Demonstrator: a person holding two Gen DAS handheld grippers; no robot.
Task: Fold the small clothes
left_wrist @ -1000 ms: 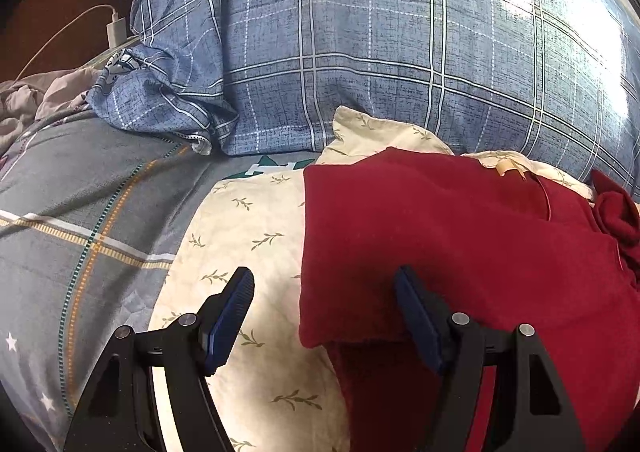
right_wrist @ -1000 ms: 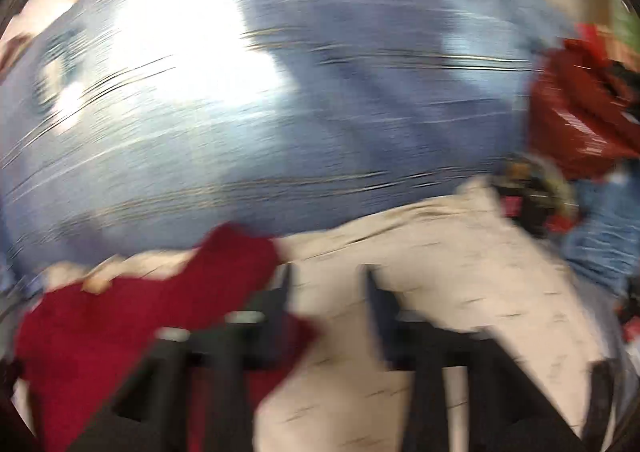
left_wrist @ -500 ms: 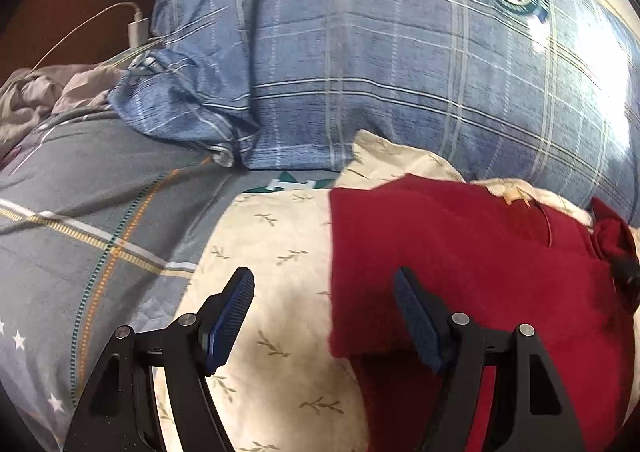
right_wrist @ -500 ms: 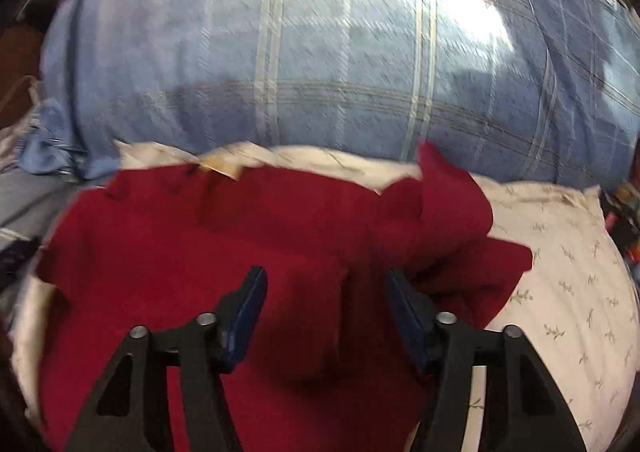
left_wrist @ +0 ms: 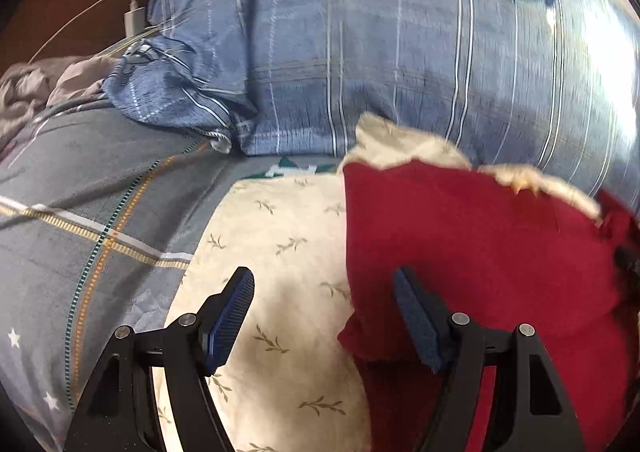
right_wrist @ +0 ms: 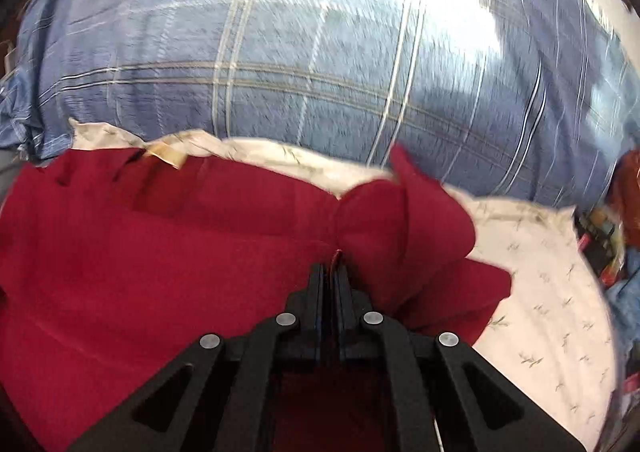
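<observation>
A dark red garment (left_wrist: pixel 472 252) (right_wrist: pixel 160 244) lies spread on a cream leaf-print pillow (left_wrist: pixel 280 252) (right_wrist: pixel 536 292). My left gripper (left_wrist: pixel 324 312) hangs open over the garment's left edge, its right pad above the red cloth and its left pad above the pillow; nothing is between the pads. In the right wrist view my right gripper (right_wrist: pixel 330 264) is shut on a fold of the red garment near its bunched sleeve (right_wrist: pixel 400 224), with a sliver of red cloth pinched between the pads.
A big blue plaid pillow (left_wrist: pixel 400 52) (right_wrist: pixel 320 52) rises right behind the garment. Grey plaid bedding (left_wrist: pixel 80 212) lies to the left, with a white charger and cable (left_wrist: pixel 132 16) at the far left. Red and blue clutter (right_wrist: pixel 624 212) sits at the right edge.
My right gripper swung over the red garment, dropped onto it and closed on a fold by the sleeve. The left gripper stayed open with the view drifting slightly.
</observation>
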